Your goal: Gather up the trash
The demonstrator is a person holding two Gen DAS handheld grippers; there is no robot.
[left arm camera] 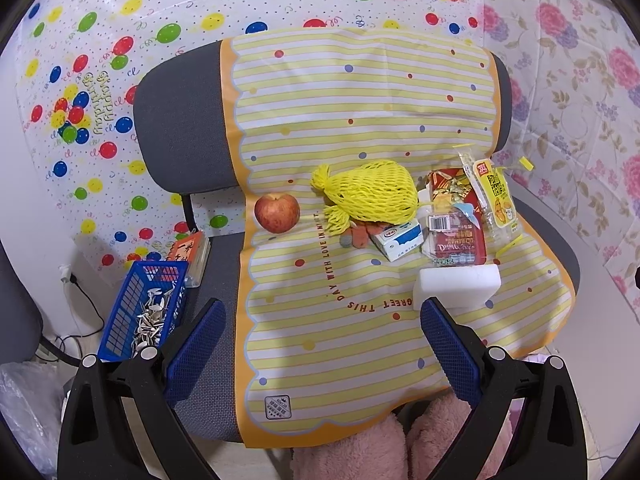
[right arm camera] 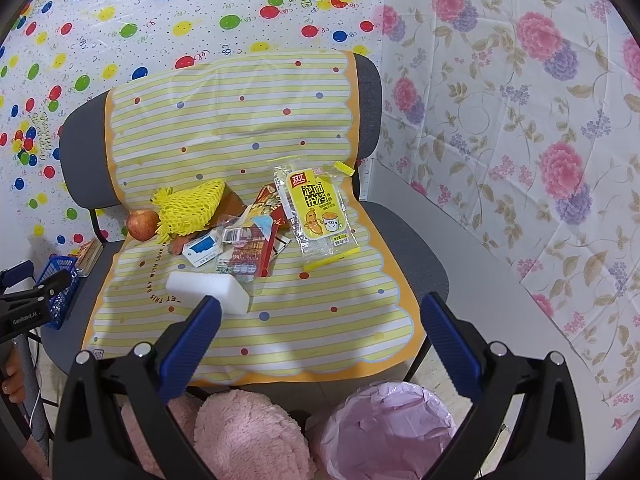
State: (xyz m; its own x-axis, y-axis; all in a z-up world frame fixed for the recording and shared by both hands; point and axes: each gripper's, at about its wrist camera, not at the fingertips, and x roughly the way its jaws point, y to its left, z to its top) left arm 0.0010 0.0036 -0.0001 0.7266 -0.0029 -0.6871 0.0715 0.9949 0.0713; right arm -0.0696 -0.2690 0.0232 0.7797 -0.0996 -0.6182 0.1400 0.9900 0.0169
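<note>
A grey chair [left arm camera: 180,128] [right arm camera: 412,240] wears a yellow striped mat [left arm camera: 340,340] [right arm camera: 320,320]. On the seat lie an apple [left arm camera: 277,213] [right arm camera: 142,225], yellow foam netting [left arm camera: 370,196] [right arm camera: 188,210], a small white-and-blue carton [left arm camera: 396,240] [right arm camera: 204,250], red snack wrappers [left arm camera: 458,232] [right arm camera: 250,254], a yellow sausage packet [left arm camera: 498,200] [right arm camera: 320,216] and a white foam block [left arm camera: 458,286] [right arm camera: 208,286]. My left gripper [left arm camera: 322,334] hovers open over the seat's front. My right gripper [right arm camera: 320,332] is open too, just right of the foam block. A bin with a pink liner [right arm camera: 388,428] stands below the chair's front.
A blue basket [left arm camera: 144,312] [right arm camera: 60,292] holding seed shells sits left of the chair on the floor, with a book [left arm camera: 188,254] beside it. Pink fluffy slippers [left arm camera: 400,440] [right arm camera: 248,436] show under the chair's front edge. Patterned sheets cover the walls behind.
</note>
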